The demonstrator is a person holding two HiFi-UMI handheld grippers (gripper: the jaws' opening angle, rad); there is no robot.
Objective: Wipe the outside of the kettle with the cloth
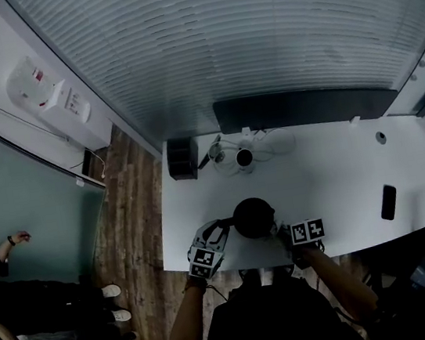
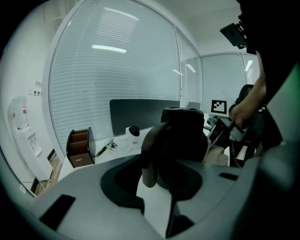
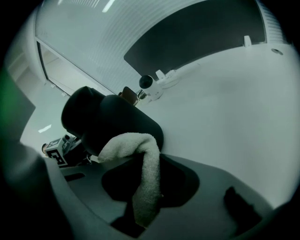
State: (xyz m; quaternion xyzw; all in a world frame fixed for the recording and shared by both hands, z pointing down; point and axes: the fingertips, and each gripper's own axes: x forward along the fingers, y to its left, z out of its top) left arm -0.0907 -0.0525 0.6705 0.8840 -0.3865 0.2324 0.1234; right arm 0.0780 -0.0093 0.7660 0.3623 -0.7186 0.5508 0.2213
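The black kettle [image 1: 253, 216] stood near the front edge of the white desk [image 1: 332, 179], left of the middle, directly before the person working at it. The left gripper [image 1: 207, 251] came at the kettle from the left, angled a little downward, and its jaws stood wide and were closed on the curved handle [image 2: 151, 154], which ran down between them with the dark body of the kettle just behind. The right gripper [image 1: 304, 234] was on the kettle's other side, tipped more steeply down, and its jaws were clamped on a pale terry cloth [image 3: 143, 173]. The cloth rose out of the grip in a thick roll and folded over at the top, and that fold lay against the kettle's side. Farther back, by the rear edge of the desk, sat a small white camera [image 1: 244, 158] among loose cables, and a brown desk organiser [image 1: 182, 159] stood at the back left corner. A long dark monitor [image 1: 302, 107] ran along the rear edge in front of the blinds. A black phone [image 1: 388, 202] lay flat toward the front right, well apart from the kettle. Off the desk to the left, a white water dispenser [image 1: 51, 98] stood against the wall, and another person [image 1: 28, 312] waited on the wooden floor
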